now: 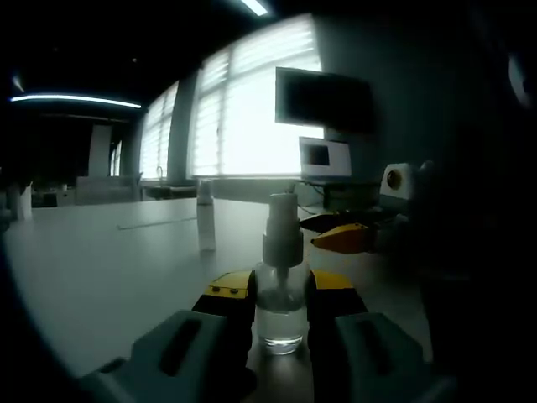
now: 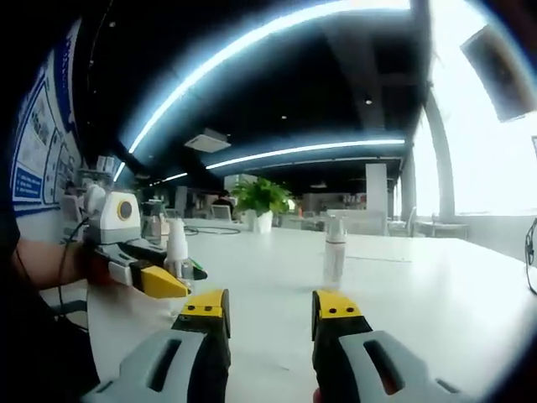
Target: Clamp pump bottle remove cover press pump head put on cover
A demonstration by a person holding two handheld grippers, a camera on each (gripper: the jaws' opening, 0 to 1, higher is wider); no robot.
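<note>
In the left gripper view, we are clamping the pump bottle [image 1: 281, 285] between the left gripper's [image 1: 280, 295] yellow-tipped jaws; it is standing upright on the white table [image 1: 101, 260], pump head exposed. The clear cover [image 1: 205, 220] is standing farther back, well apart.

In the right gripper view, our right gripper [image 2: 270, 312] is hovering released over the table, nothing between its jaws. The cover [image 2: 335, 250] is standing ahead, and the left gripper [image 2: 159, 273] is holding the bottle [image 2: 177, 248] at left.

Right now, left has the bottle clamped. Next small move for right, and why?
Probably bring the right gripper, jaws open and holding nothing, over to the pump bottle and press its pump head. The left gripper holds it upright, and a cover seems to stand apart on the table.
</note>
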